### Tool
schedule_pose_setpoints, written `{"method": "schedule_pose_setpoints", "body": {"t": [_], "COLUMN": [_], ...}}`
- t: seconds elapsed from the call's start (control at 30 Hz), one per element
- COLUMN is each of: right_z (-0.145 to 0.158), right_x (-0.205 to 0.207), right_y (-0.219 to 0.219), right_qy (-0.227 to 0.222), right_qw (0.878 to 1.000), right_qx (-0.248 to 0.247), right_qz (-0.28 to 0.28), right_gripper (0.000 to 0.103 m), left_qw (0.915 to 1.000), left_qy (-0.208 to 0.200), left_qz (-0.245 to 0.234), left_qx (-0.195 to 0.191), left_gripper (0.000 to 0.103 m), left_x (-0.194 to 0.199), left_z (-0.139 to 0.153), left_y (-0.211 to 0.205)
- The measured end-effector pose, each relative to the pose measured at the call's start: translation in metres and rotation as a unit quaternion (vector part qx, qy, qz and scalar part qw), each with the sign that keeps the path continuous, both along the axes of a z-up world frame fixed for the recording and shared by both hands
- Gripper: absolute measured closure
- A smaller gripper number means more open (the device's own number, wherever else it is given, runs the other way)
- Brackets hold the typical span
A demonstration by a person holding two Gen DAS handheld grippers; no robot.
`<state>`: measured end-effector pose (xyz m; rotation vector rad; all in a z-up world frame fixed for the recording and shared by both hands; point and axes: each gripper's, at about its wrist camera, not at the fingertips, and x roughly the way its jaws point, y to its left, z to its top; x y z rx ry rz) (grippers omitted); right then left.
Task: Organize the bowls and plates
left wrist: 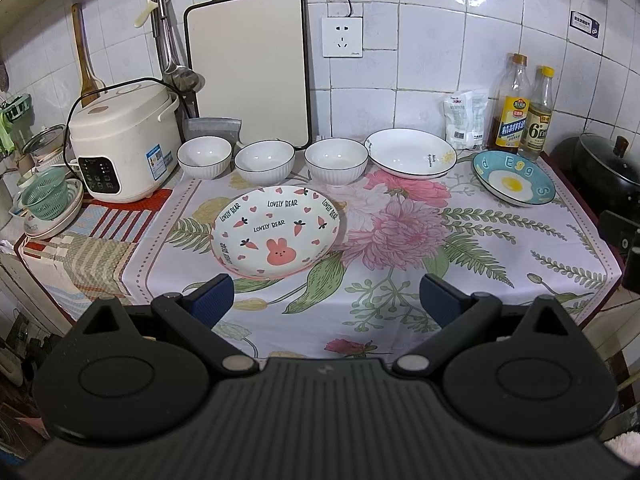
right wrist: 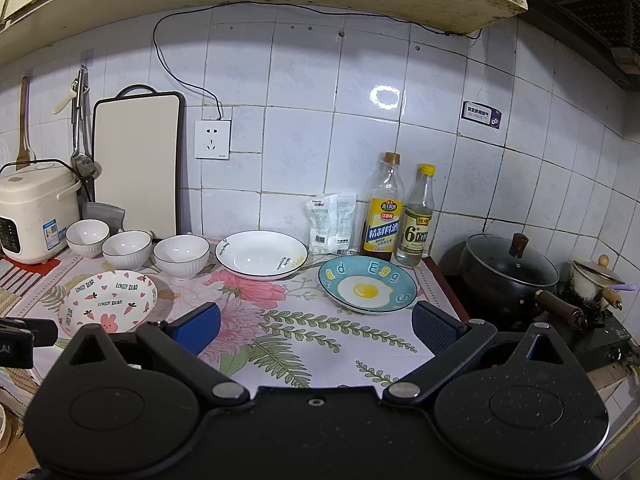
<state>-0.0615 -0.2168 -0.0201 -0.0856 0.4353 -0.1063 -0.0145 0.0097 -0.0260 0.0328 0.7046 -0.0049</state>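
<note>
Both tools hang above the front edge of the bench with jaws spread wide and nothing between them: the left gripper faces the rabbit plate, the right gripper faces the egg plate.

The bench carries a floral cloth. Along its back edge three white ribbed bowls stand in a row: the left bowl, the middle bowl and the right bowl, close together, though it is unclear whether their rims touch. Just beside the right bowl, further along the back edge, sits the white plate with a dark rim. The blue egg plate lies near the back right corner, apart from the white plate. The rabbit plate lies alone toward the middle left, in front of the bowls.

Around them: a rice cooker at the back left corner, its cord looping over the lid; a cutting board leaning on the tiled wall behind the bowls; two bottles and a white packet crowding the back right corner behind the egg plate. Past the right edge a black lidded pot sits on the stove. A green basket rests off the left edge
</note>
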Motion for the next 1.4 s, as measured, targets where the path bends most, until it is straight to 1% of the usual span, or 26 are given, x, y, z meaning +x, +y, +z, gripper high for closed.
{"method": "schedule_pose_setpoints", "body": {"t": [0.37,0.43,0.63,0.77,0.83,0.9,1.03,1.07,1.13,1.23,1.33,1.4], "right_z": [-0.002,-0.003,-0.007,-0.009,-0.01,-0.01,-0.01,-0.012,-0.02,-0.032,-0.047,-0.058], "right_x": [-0.001,-0.001,0.001,0.006,0.009,0.014,0.029,0.033,0.044,0.065,0.092,0.11], "right_y": [-0.002,-0.002,0.0,0.001,0.003,0.007,0.023,0.027,0.038,0.058,0.078,0.09], "right_qy": [0.003,0.003,0.009,0.014,0.015,0.015,-0.005,-0.013,-0.023,-0.026,-0.016,-0.005], "right_qw": [1.0,1.0,1.0,1.0,1.0,0.999,0.996,0.995,0.99,0.981,0.974,0.97], "right_qx": [-0.001,-0.001,0.005,0.014,0.018,0.022,0.021,0.02,0.018,0.015,0.023,0.035], "right_qz": [0.0,0.001,0.008,0.015,0.02,0.038,0.086,0.1,0.141,0.19,0.226,0.239], "right_gripper": [0.0,0.0,0.0,0.0,0.0,0.0,0.0,0.0,0.0,0.0,0.001,0.005], "left_qw": [1.0,0.9999,0.9998,0.9992,0.9989,0.9989,0.9994,0.9995,0.9994,0.9989,0.9984,0.9977], "left_qy": [0.002,0.013,0.021,0.038,0.044,0.042,0.013,0.002,-0.007,-0.008,0.01,0.019], "left_qz": [-0.001,-0.003,0.0,-0.009,-0.011,-0.009,-0.01,-0.008,-0.001,0.007,0.023,0.031], "left_qx": [-0.002,0.0,0.004,0.0,-0.009,-0.016,-0.031,-0.031,-0.035,-0.045,-0.051,-0.057], "left_gripper": [0.002,0.002,0.002,0.002,0.002,0.003,0.004,0.004,0.005,0.005,0.007,0.01], "left_x": [-0.001,0.002,0.001,0.006,0.01,0.015,0.029,0.034,0.045,0.061,0.085,0.1], "left_z": [-0.001,0.0,0.002,0.002,0.004,0.007,0.01,0.009,0.002,-0.012,-0.032,-0.044], "left_y": [-0.001,-0.003,-0.003,0.001,0.007,0.017,0.04,0.046,0.059,0.075,0.094,0.105]}}
